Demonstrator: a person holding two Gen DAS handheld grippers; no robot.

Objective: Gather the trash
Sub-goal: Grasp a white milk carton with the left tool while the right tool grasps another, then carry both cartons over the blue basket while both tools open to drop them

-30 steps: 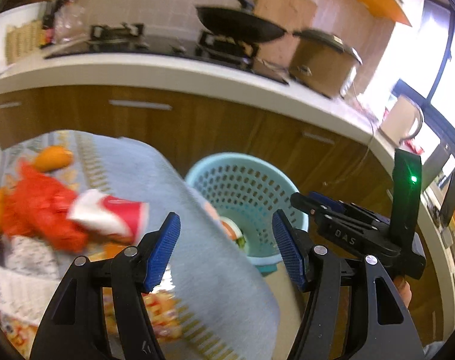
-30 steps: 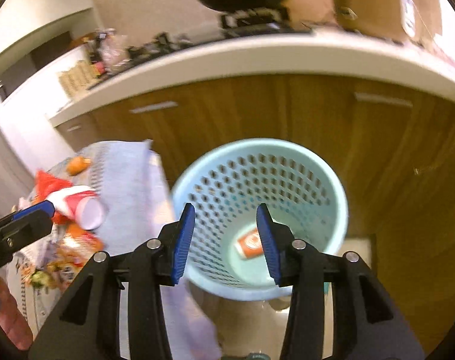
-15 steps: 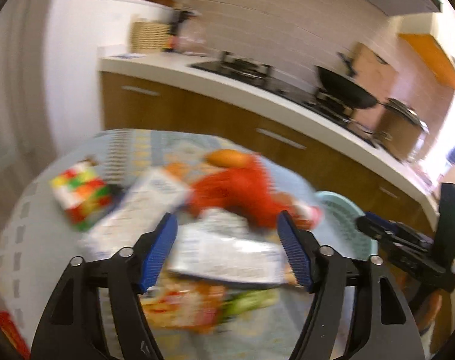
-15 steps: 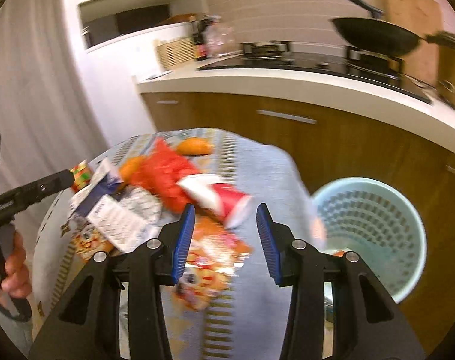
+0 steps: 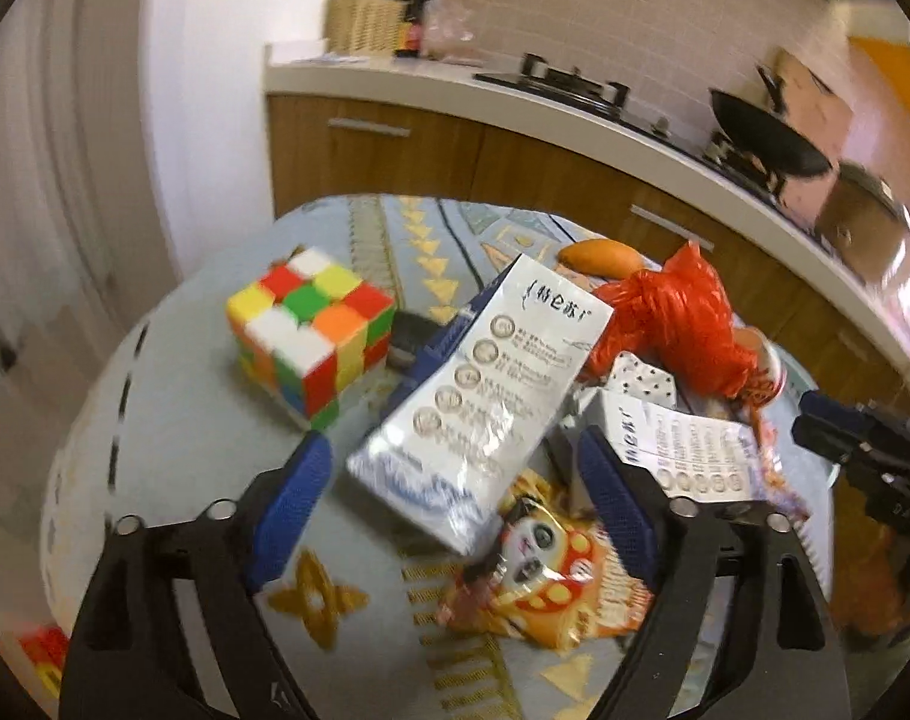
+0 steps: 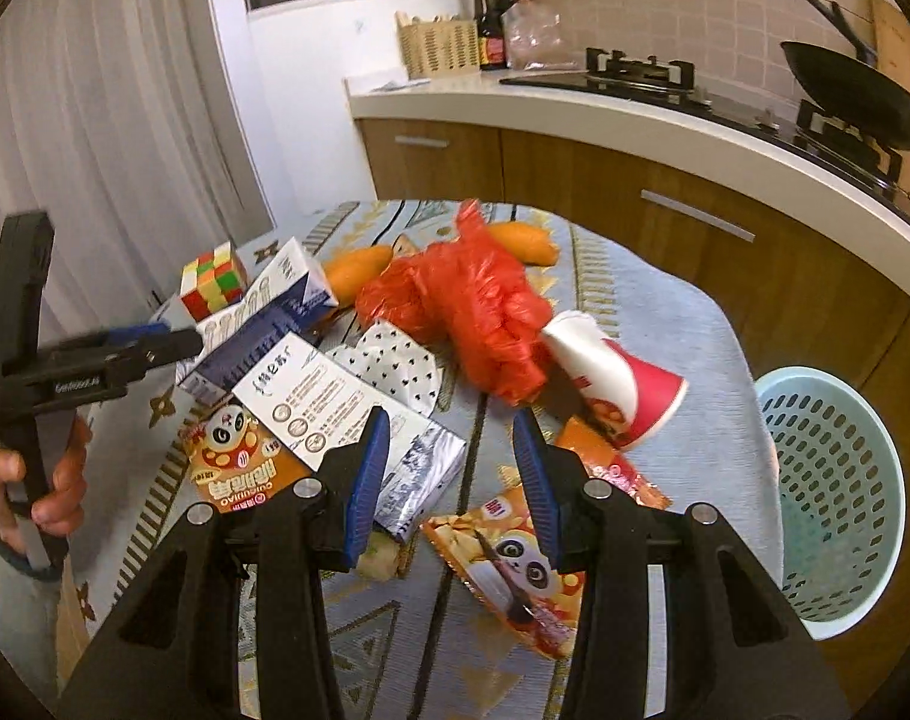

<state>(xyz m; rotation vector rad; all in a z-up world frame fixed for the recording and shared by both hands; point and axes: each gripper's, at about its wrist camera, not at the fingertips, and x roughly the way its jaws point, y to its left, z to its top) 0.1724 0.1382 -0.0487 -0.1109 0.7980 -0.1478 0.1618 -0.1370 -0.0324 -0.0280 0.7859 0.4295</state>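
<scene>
Trash lies on a cloth-covered table (image 6: pixel 665 324). My left gripper (image 5: pixel 455 498) is open, its blue pads either side of a white and blue milk carton (image 5: pixel 485 384), just short of it. A second carton (image 5: pixel 689 450) lies to its right. My right gripper (image 6: pixel 449 468) is open and empty above the table, between that second carton (image 6: pixel 347 414) and a red and white paper cup (image 6: pixel 617 384). A crumpled red plastic bag (image 6: pixel 467 306) sits in the middle. Panda snack wrappers (image 6: pixel 515 570) lie near me. A light blue basket (image 6: pixel 833 498) stands on the floor at right.
A colourful puzzle cube (image 5: pixel 311 330) stands left of the cartons. Two orange bread rolls (image 6: pixel 521 240) lie behind the red bag. A spotted white napkin (image 6: pixel 395 360) lies among the trash. The kitchen counter (image 6: pixel 635 120) with stove and wok runs behind the table.
Both grippers have swung left from the basket to the table. The left gripper has come close to the milk carton. Both stay open.
</scene>
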